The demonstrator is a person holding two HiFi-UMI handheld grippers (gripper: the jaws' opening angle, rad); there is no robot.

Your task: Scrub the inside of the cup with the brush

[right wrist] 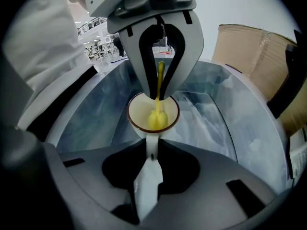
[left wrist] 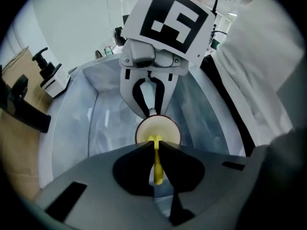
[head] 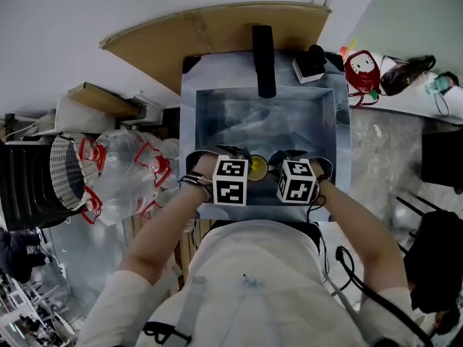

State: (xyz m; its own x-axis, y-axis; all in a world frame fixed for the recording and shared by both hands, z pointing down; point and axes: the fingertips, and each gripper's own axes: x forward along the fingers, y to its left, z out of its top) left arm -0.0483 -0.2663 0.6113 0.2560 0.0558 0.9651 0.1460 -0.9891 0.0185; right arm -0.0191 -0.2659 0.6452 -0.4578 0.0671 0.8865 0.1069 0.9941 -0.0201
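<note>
Gripping cup (right wrist: 139, 111) by its handle in nearly-closed right tongs (right wrist: 152, 151) to steady it over sink (head: 217, 114), pinching brush (right wrist: 157, 120) stem in closed left tongs (left wrist: 155, 146) opposite, head sunk inside cup between both for scrubbing.

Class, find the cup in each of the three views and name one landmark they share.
Head view: cup at centre, by the sink's near edge.
Left gripper view: cup just below centre, mouth toward the camera.
Right gripper view: cup at centre, mouth toward the camera.
Shared landmark: the sink beneath it.
</note>
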